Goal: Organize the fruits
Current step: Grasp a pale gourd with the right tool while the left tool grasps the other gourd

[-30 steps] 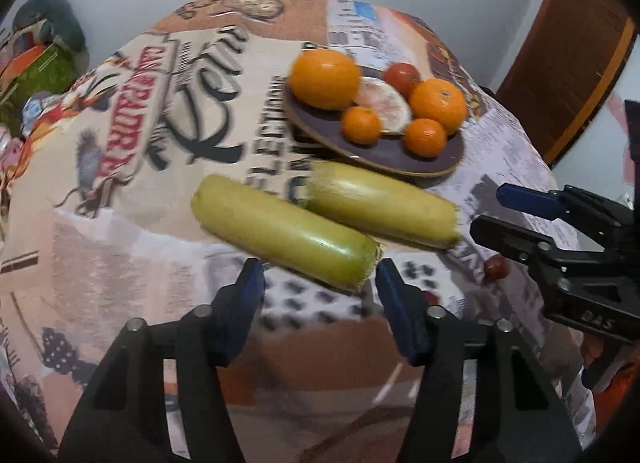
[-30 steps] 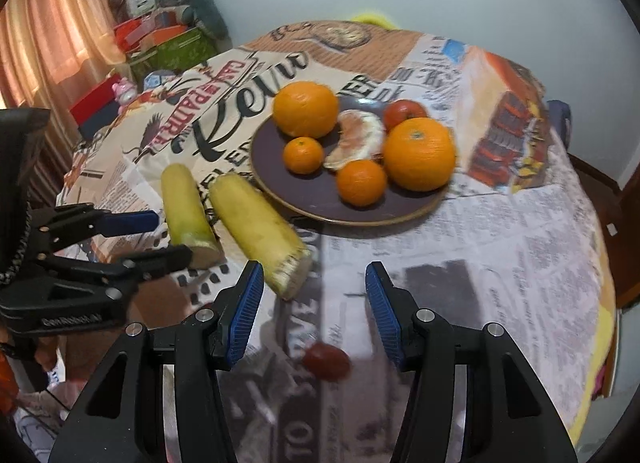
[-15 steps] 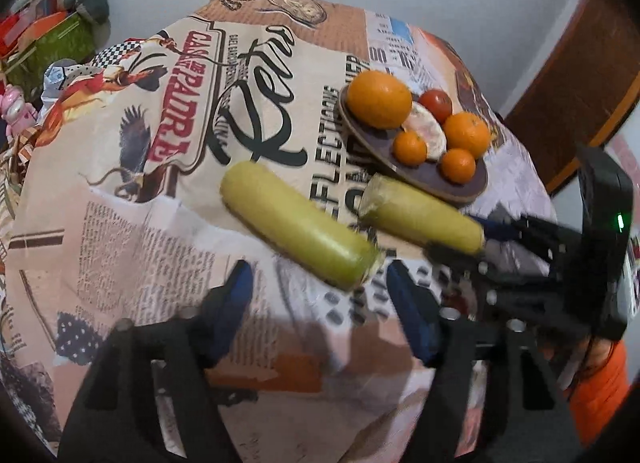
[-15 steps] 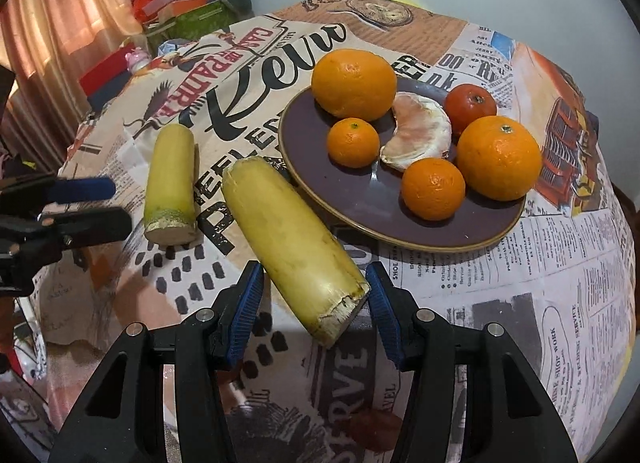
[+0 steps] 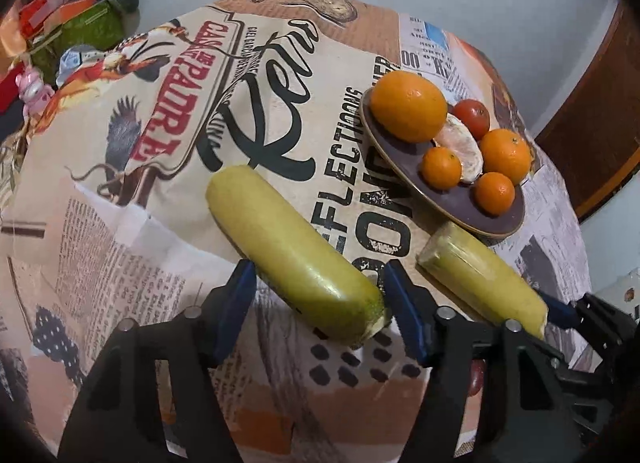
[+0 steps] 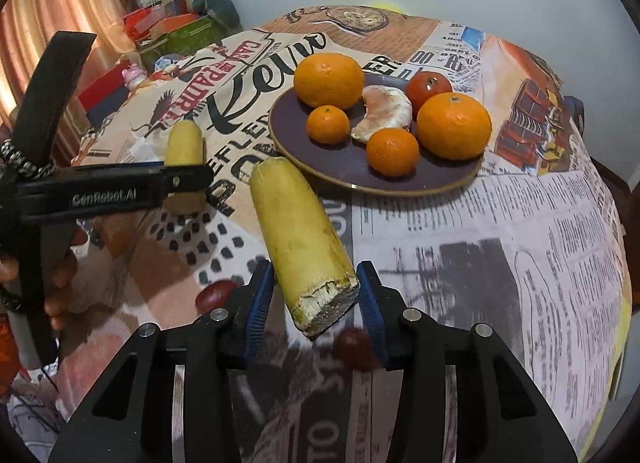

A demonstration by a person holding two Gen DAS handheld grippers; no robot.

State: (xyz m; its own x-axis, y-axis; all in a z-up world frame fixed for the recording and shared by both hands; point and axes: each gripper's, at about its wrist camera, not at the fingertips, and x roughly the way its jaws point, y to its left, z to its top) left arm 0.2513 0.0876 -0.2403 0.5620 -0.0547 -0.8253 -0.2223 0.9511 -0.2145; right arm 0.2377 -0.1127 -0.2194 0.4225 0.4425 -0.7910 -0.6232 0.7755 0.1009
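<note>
The left gripper (image 5: 318, 303) stands open around the near end of one yellow-green squash (image 5: 296, 253) near the table's (image 6: 520, 223) front edge. The right gripper (image 6: 316, 299) is open too, astride the cut end of the other squash (image 6: 300, 231), just beside the fruit plate (image 6: 360, 175).

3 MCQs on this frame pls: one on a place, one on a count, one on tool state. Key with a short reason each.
1. Where does the peeled pale citrus piece lie?
A. on the printed tablecloth
B. on the dark purple round plate
C. between a tool's fingers

2. How many whole orange citrus fruits are on that plate?
A. two
B. four
C. six

3. How does the right tool stand?
A. open, fingers either side of the nearer yellow-green cylindrical squash
B. shut empty
C. clamped on an orange

Key: 1 B, it rests among the fruit on the plate. 2 B, two large and two small, plus one red tomato. 3 A, gaps show between both blue pads and the squash end.
</note>
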